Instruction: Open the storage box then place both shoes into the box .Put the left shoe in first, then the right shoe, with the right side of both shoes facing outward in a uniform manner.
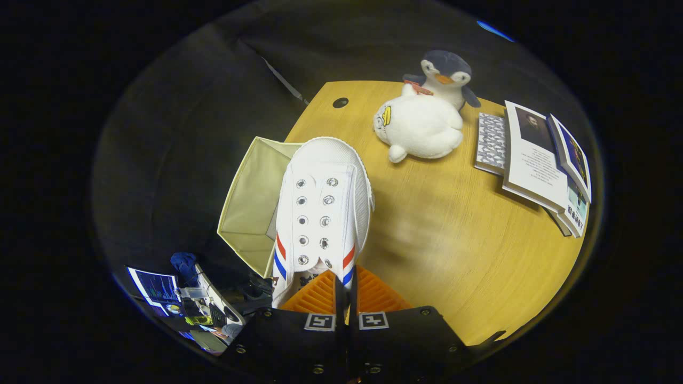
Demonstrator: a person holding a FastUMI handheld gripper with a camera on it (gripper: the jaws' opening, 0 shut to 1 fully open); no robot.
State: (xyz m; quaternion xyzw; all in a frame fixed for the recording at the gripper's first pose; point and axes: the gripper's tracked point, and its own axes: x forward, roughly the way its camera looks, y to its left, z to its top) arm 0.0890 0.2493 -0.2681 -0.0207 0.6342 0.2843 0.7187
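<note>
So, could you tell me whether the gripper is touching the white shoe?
Touching: the gripper view shows the gripper fingers closed on the shoe's heel edge.

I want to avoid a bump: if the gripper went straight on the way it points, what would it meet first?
The gripper is shut on the white shoe, whose toe leads. Straight ahead lies the far rim of the open beige box and the wooden table; which comes first is unclear.

White shoe with red-blue stripes, beige box, yellow-brown table.
</note>
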